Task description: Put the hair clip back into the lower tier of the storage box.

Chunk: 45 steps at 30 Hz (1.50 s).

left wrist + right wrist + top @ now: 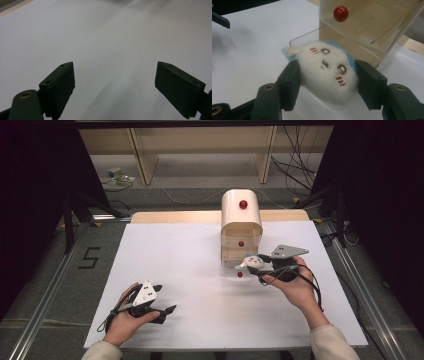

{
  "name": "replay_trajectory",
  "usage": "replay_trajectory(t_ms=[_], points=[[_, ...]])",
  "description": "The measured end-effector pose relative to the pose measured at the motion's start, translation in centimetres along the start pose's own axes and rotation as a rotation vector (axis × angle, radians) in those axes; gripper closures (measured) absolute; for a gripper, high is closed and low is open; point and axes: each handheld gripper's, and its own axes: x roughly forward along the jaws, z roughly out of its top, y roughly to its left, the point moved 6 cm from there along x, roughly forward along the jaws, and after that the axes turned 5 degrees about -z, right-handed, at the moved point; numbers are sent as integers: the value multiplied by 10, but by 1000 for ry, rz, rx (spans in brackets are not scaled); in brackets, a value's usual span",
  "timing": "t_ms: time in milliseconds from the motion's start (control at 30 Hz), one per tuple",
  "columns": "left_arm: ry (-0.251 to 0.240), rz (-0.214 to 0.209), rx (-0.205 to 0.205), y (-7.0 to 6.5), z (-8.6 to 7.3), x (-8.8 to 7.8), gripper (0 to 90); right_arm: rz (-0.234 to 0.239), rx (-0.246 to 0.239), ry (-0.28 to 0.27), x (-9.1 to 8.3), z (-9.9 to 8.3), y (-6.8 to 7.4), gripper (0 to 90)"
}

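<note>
The right gripper (325, 75) was pinching a white plush toy (327, 71) between its two jaws, just in front of the open clear drawer (372, 27) of the small wooden cabinet (241, 227). The left gripper (167, 312) rested with its jaws spread wide over the white table (190, 260), well apart from the toy.

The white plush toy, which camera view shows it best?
The right gripper view: the white plush toy is close up, face showing, pinched between the right claw pads, beside the clear drawer. The high view shows it small by the drawer unit. The left gripper view looks at bare table.
</note>
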Motion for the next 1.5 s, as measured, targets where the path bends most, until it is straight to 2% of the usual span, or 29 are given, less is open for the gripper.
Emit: replay_trajectory(t_ms=[1500], points=[[-1, -1, 1, 0, 0, 0, 164, 10, 6, 3, 16, 10, -1, 411]])
